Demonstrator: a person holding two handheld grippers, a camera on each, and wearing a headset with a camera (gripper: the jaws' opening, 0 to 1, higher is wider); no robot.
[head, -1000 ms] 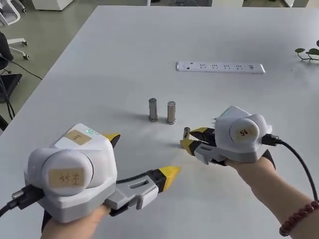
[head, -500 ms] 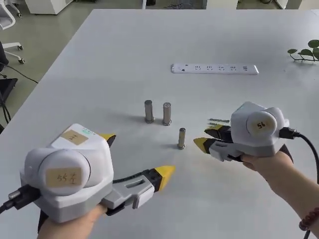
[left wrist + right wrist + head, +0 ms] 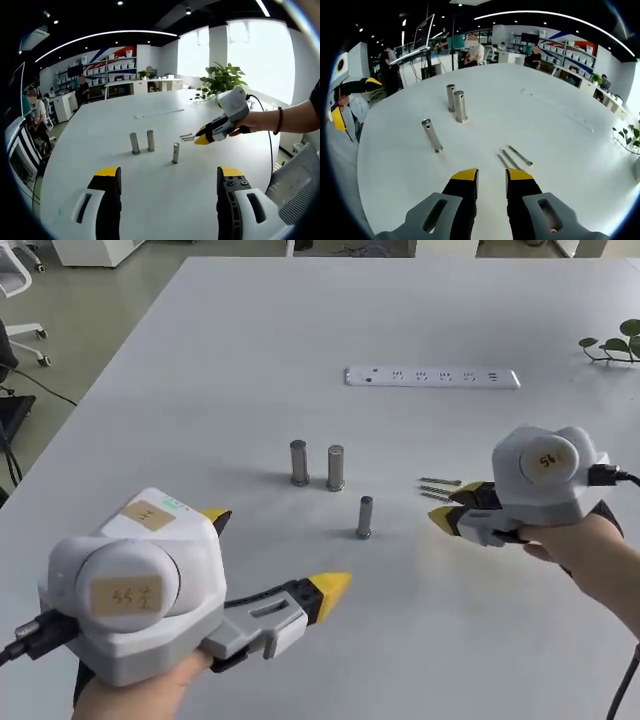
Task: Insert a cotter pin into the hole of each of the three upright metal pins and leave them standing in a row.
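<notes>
Three upright metal pins stand on the white table: two close together [image 3: 299, 462] [image 3: 336, 468], a third [image 3: 365, 517] nearer and to their right. Three cotter pins [image 3: 440, 488] lie flat right of them. My right gripper [image 3: 452, 508] hovers just by the cotter pins, jaws a narrow gap apart, nothing between them. In the right gripper view [image 3: 492, 176] the cotter pins [image 3: 512, 156] lie just ahead and the third pin [image 3: 432, 135] to the left. My left gripper [image 3: 275, 552] is wide open and empty at the near left; in its own view [image 3: 169, 172] the pins [image 3: 150, 140] stand ahead.
A white power strip [image 3: 432, 377] lies farther back on the table. A small plant [image 3: 610, 345] sits at the far right edge. Bare tabletop [image 3: 200, 390] stretches left and behind the pins. Office chairs and desks stand beyond the table.
My right gripper, shut on the third pin a second ago, has let it go and drawn back to the right. The pin now stands alone. The left gripper has stayed put.
</notes>
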